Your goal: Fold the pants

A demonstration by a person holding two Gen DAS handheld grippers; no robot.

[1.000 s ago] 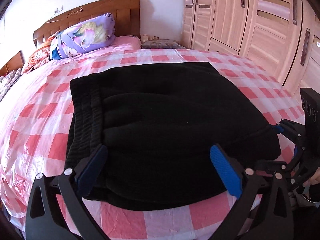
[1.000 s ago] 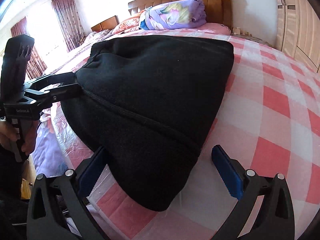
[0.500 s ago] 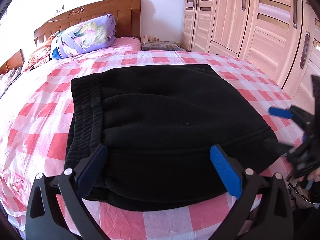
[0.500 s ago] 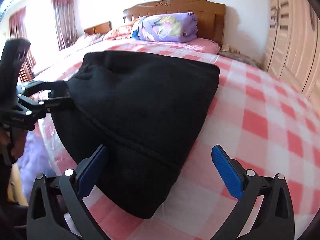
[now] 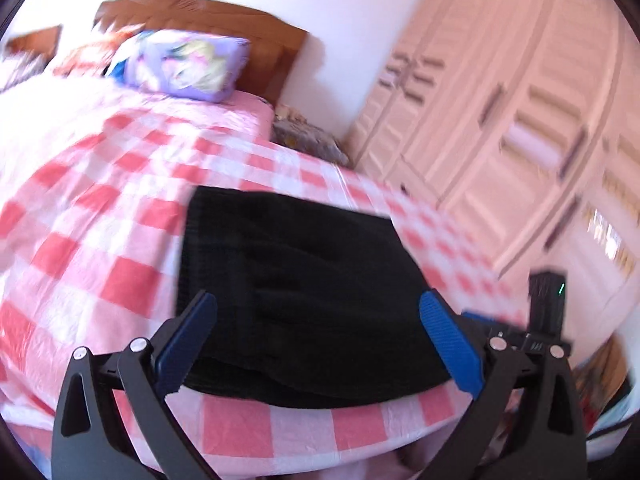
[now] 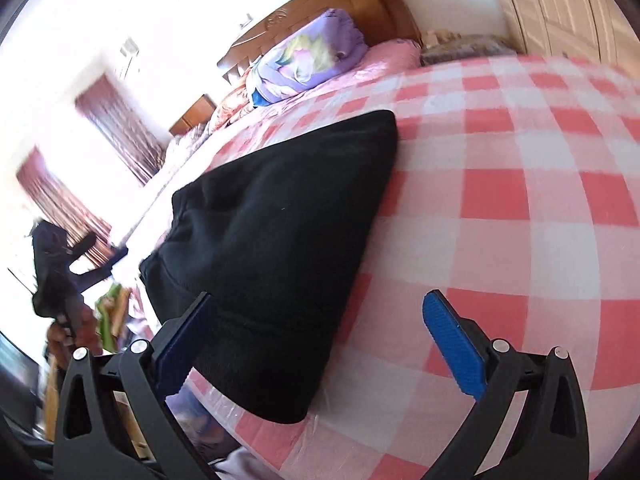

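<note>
The black pants [image 5: 304,296] lie folded into a compact stack on the pink checked bedspread [image 5: 100,280], near the bed's front edge. My left gripper [image 5: 316,320] hovers in front of the stack, open, with nothing between its blue pads. In the right wrist view the pants [image 6: 280,240] sit left of centre with one corner at the bed edge. My right gripper [image 6: 320,312] is open and empty, its left pad over the pants' near corner. The left gripper [image 6: 108,254] shows at the far left, off the pants. The right gripper's body [image 5: 546,300] shows at the right edge.
A purple floral pillow [image 5: 184,64] and wooden headboard [image 5: 272,48] are at the far end of the bed. Wardrobe doors [image 5: 520,120] line the right side, with a small nightstand [image 5: 308,140] beside them. Curtains [image 6: 116,128] hang at the left.
Both grippers have pulled back and risen away from the pants, and both views have tilted and blurred. The folded pants stay where they were.
</note>
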